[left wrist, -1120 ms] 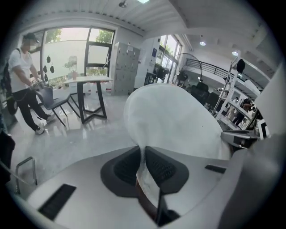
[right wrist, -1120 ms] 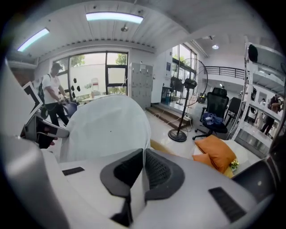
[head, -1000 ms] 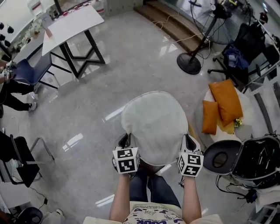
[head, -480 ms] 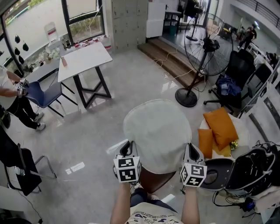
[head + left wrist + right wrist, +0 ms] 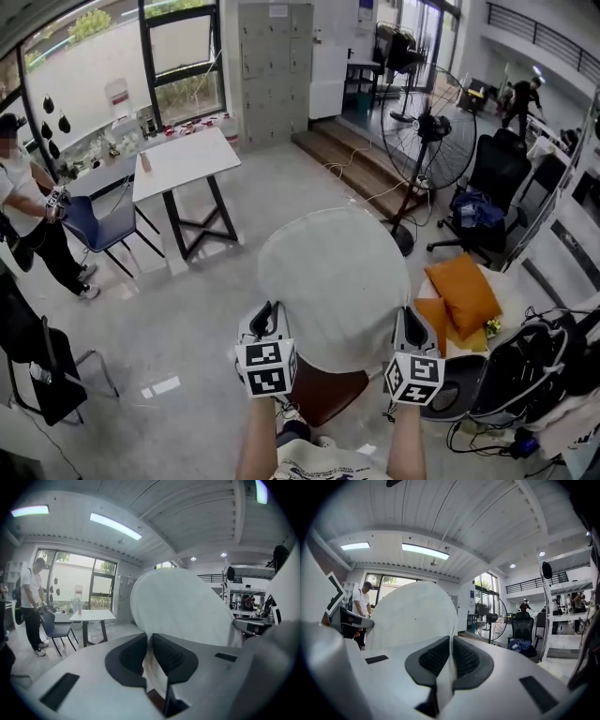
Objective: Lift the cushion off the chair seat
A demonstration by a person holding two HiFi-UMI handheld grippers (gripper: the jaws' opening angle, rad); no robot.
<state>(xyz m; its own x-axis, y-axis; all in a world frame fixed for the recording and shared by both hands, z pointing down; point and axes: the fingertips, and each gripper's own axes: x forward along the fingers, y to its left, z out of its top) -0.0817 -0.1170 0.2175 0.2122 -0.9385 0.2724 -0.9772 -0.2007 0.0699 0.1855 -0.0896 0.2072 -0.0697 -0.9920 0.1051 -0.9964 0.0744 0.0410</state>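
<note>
A round off-white cushion (image 5: 333,281) hangs in the air, held by its near edge on both sides. My left gripper (image 5: 270,321) is shut on the cushion's left edge, and my right gripper (image 5: 409,323) is shut on its right edge. Below the cushion the brown chair seat (image 5: 323,394) shows bare. In the left gripper view the cushion (image 5: 187,606) rises from between the pads of the left gripper (image 5: 149,656). In the right gripper view the cushion's (image 5: 415,616) thin edge is pinched in the right gripper (image 5: 451,656).
A white table (image 5: 183,159) and a blue chair (image 5: 94,211) stand at the far left, with a person (image 5: 28,216) beside them. A standing fan (image 5: 427,141) and a black office chair (image 5: 492,178) are at the far right. Orange cushions (image 5: 464,291) and a black case (image 5: 525,366) lie to the right.
Both grippers have risen together with the cushion, which has come up off the chair. The brown seat now shows under it.
</note>
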